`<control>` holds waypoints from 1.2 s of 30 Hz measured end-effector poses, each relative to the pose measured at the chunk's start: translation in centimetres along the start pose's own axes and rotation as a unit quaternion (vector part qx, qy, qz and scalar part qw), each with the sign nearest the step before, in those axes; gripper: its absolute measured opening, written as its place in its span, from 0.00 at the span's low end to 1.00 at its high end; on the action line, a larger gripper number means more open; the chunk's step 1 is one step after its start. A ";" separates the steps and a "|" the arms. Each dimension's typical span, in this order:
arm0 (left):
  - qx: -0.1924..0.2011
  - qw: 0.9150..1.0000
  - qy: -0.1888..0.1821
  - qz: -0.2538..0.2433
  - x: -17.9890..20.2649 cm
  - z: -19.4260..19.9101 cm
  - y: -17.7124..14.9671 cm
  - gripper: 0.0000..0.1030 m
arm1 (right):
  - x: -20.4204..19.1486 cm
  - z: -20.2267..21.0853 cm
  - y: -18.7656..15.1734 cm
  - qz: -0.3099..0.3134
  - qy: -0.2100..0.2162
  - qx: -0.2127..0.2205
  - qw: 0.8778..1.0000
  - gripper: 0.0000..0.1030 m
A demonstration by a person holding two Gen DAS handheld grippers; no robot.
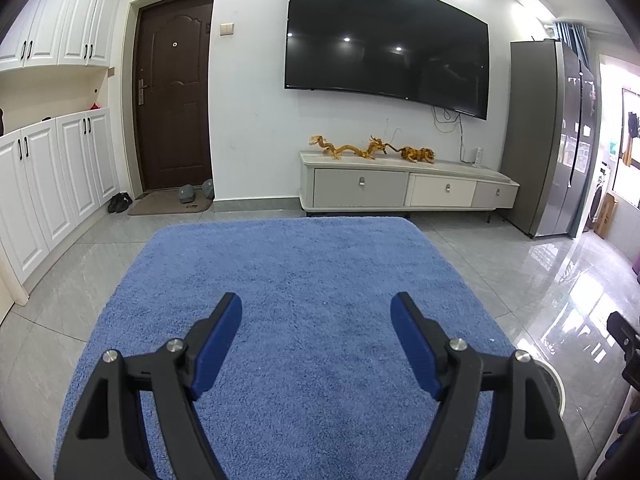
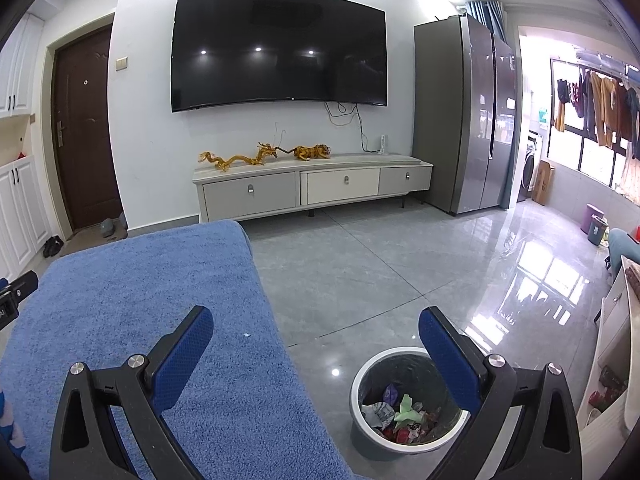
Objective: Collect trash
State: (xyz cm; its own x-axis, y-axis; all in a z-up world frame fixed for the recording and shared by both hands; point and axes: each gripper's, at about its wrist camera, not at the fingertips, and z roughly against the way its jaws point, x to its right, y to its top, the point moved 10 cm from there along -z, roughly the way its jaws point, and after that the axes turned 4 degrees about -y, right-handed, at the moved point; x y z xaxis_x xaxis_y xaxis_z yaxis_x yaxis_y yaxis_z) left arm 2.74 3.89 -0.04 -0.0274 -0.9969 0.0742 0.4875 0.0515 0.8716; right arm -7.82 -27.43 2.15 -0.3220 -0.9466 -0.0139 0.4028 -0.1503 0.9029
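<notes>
Both the left gripper [image 1: 316,334] and right gripper [image 2: 316,346] are hovering spread and empty over the blue bench [image 1: 304,280]. Trash [image 2: 402,414] is lying in the bin [image 2: 362,376] off the bench's right edge; only a white fleck [image 2: 247,335] is remaining near that edge, probably needing a careful pinch.

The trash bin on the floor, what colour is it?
The trash bin is dark grey with a paler rim, best seen in the right wrist view.
</notes>
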 end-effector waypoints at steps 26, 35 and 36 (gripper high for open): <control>-0.018 0.997 -0.058 -0.039 6.1 -0.6 -1.2 0.74 | 2.6 -0.6 -0.5 -0.020 -0.025 -0.008 0.999 1.00; -0.017 0.995 -0.084 -0.056 8.9 -0.2 -0.7 0.73 | 3.9 -1.7 -1.5 -0.037 -0.033 -0.026 0.998 1.00; -0.017 0.994 -0.087 -0.060 9.4 -0.2 -0.8 0.73 | 3.8 -1.7 -1.6 -0.037 -0.033 -0.027 0.998 1.00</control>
State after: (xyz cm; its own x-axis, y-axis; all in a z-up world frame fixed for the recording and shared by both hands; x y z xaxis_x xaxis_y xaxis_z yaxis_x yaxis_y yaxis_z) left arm 2.32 -5.50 -0.13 -0.2371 -0.9699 0.0555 0.4998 -0.0728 0.8631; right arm -8.22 -31.32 -0.09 -0.4080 -0.9117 -0.0484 0.4216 -0.2352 0.8757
